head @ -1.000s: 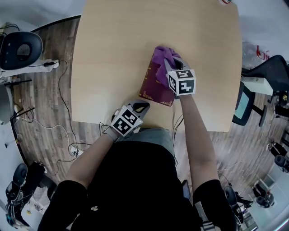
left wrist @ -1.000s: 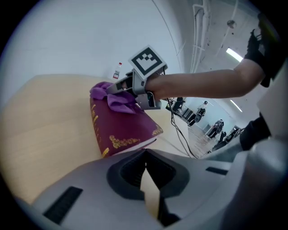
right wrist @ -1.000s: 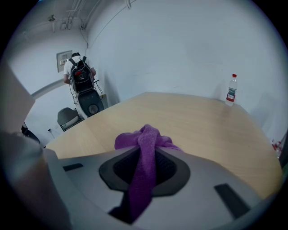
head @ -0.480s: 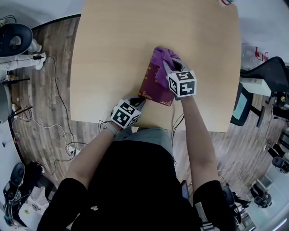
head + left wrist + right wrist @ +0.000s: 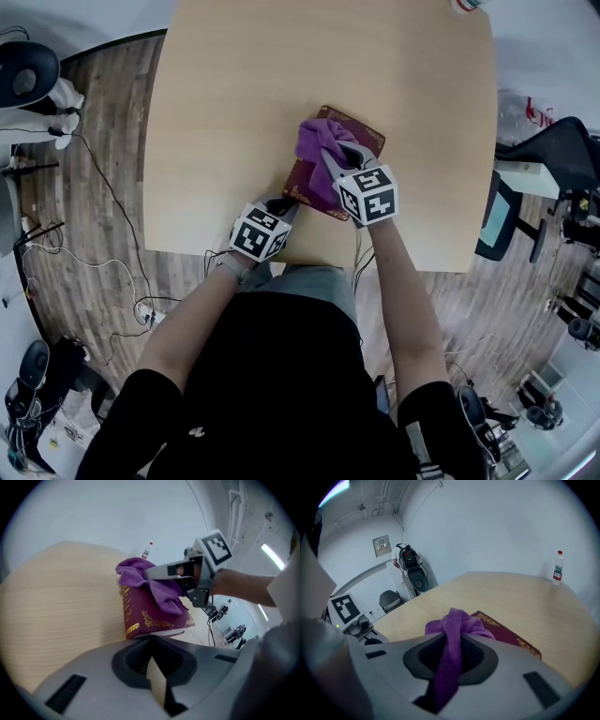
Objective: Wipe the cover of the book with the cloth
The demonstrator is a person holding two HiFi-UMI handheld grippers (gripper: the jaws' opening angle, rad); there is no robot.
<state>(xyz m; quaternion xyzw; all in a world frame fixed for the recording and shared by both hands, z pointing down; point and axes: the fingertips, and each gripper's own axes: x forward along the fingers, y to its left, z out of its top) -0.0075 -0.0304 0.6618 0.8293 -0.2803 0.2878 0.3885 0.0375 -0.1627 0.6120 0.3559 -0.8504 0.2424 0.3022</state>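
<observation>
Book (image 5: 362,132), maroon with gold trim, lies flat on the pale wooden surface (image 5: 225,94), towards its near edge, with a purple cloth (image 5: 317,150) bunched on its cover. Right tongs (image 5: 333,157) are clamped on the cloth: a strip of fabric is pinched between the jaws and the rest is heaped on the cover. Left tongs (image 5: 284,205), jaws together with nothing between them, sit at the book's near left corner; whether they touch it cannot be made out. A small bottle (image 5: 557,566) stands at the surface's far edge.
</observation>
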